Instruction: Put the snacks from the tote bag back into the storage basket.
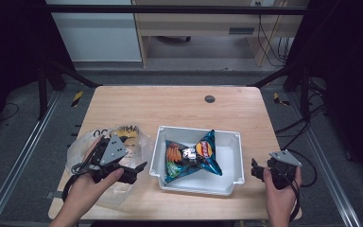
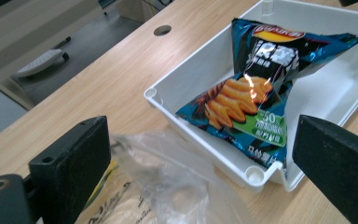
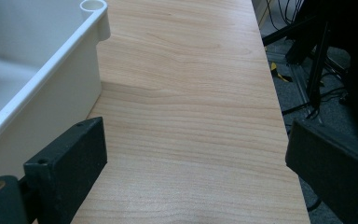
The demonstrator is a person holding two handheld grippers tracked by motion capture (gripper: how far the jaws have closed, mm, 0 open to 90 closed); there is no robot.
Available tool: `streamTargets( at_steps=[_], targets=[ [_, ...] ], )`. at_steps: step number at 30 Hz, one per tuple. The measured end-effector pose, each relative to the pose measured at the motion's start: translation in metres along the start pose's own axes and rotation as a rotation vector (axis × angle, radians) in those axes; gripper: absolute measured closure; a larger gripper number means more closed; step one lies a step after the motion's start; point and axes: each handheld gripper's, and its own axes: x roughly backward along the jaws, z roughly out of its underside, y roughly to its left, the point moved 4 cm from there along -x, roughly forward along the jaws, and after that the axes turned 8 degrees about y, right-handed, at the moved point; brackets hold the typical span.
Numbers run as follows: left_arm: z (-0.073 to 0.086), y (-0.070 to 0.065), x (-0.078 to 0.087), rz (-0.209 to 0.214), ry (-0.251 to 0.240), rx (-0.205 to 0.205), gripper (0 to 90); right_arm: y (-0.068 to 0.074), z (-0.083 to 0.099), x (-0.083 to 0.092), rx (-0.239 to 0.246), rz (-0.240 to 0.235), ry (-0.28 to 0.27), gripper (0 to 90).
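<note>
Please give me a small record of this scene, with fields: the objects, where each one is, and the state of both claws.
surface: wooden table
container: white bin, at table centre
contents: blue chip bag, lying inside the bin
beside bin: clear plastic bag, at the bin's left
left claw: open, empty, over the plastic bag
right claw: open, empty, right of the bin

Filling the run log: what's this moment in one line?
left tongs: open, over plastic bag | right tongs: open, empty, right of bin | chip bag: in bin
</note>
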Motion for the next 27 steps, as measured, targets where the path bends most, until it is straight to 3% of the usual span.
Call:
streamTargets(
  at_steps=[9,15,18,27],
  targets=[
    [0.026,0.01,-0.003,-0.019,0.034,0.033,4.1,-0.001,0.0,0.0,0.001,0.002,-0.001,5.7],
    [0.042,0.014,-0.007,-0.014,0.03,0.034,3.9,-0.001,0.0,0.0,0.001,0.003,0.0,5.7],
    [0.051,0.015,-0.01,-0.001,0.036,0.065,3.8,0.0,0.0,0.0,0.001,0.003,0.001,5.7],
    [0.078,0.022,-0.021,-0.001,0.073,0.095,3.9,-0.001,0.0,0.0,0.002,0.005,-0.002,5.7]
  ],
)
